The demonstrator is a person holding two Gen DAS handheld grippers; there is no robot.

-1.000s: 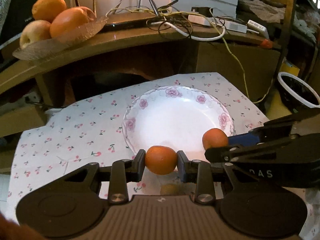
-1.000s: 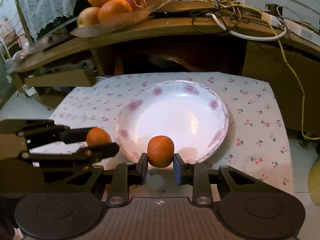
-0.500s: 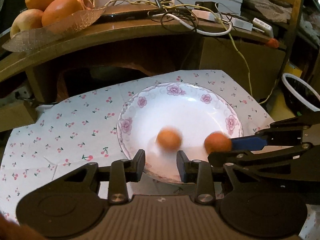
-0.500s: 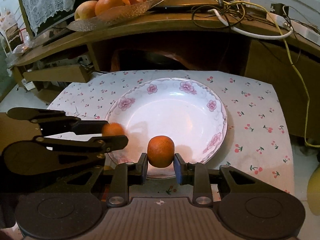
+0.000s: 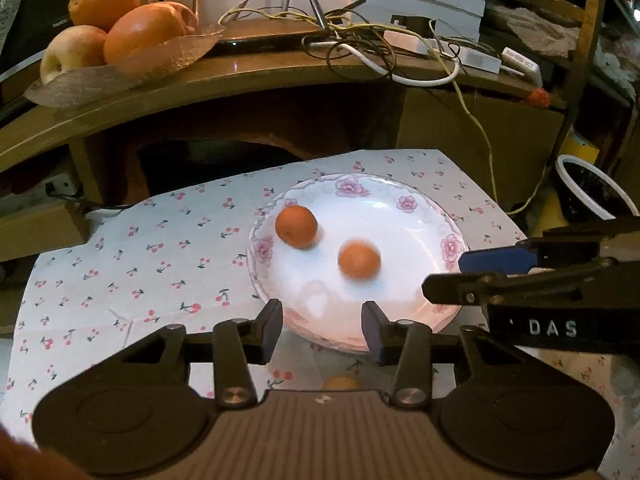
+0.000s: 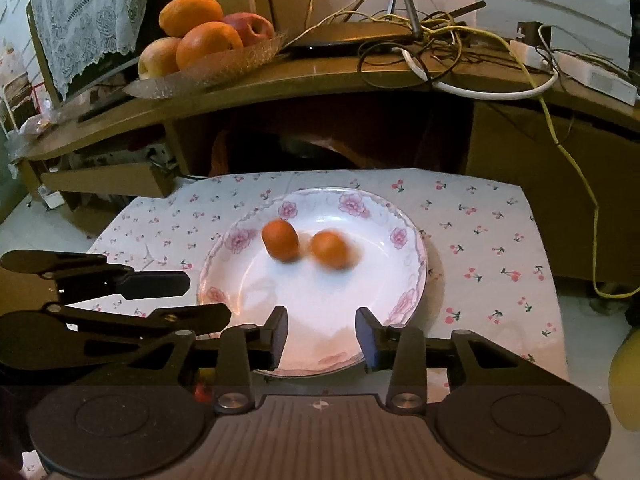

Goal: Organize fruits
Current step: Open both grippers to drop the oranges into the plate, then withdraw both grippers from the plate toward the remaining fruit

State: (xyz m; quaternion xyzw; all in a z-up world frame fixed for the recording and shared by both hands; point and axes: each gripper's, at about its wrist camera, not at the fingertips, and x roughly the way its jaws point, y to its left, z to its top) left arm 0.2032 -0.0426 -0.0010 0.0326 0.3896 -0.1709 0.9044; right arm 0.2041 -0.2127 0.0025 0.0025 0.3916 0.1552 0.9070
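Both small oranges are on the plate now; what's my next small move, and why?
Probably hold off until the fruit settles: the two small oranges on the plate look blurred, likely rolling, and both the left gripper and right gripper have just opened, with nothing between them.

The only readable text is "DAS" in white capitals on the black body of the right claw (image 5: 442, 276), seen at the right of the left claw's view.
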